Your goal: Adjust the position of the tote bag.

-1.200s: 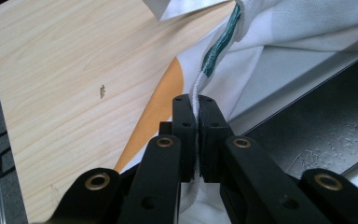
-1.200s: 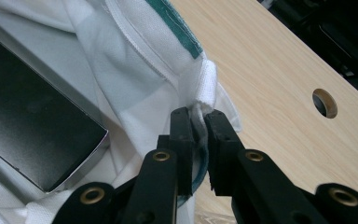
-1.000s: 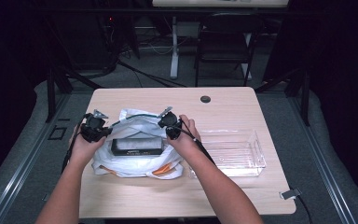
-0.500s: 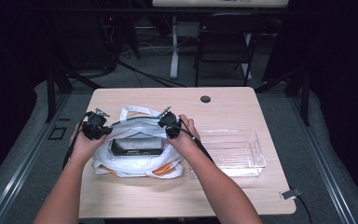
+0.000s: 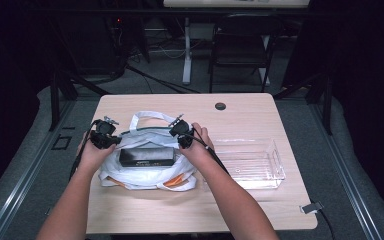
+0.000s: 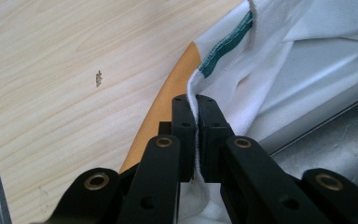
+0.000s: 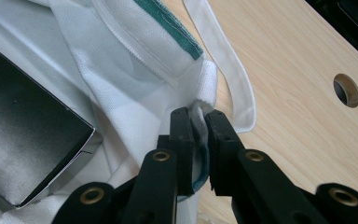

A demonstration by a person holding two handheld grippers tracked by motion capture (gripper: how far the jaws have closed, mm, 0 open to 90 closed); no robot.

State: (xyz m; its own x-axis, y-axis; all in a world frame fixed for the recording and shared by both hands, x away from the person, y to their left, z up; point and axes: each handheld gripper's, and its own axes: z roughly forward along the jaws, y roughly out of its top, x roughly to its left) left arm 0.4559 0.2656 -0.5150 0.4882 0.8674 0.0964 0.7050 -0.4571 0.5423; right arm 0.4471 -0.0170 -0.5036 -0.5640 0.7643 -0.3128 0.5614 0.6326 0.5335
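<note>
The bag lies on the bench, left of centre, with a black box resting in its mouth. The left gripper has its jaws clenched on the bag's left rim; the right gripper likewise pinches the right rim near a green-stitched hem. Judgement: the mouth is being held open around the box. To do it well, keep both grips firm on the hem, draw the rims apart evenly and lift slightly so the box slides inside. A clear tray sits just right of the bag, close to the right forearm. A loose handle lies beside the right jaws and could snag.
</note>
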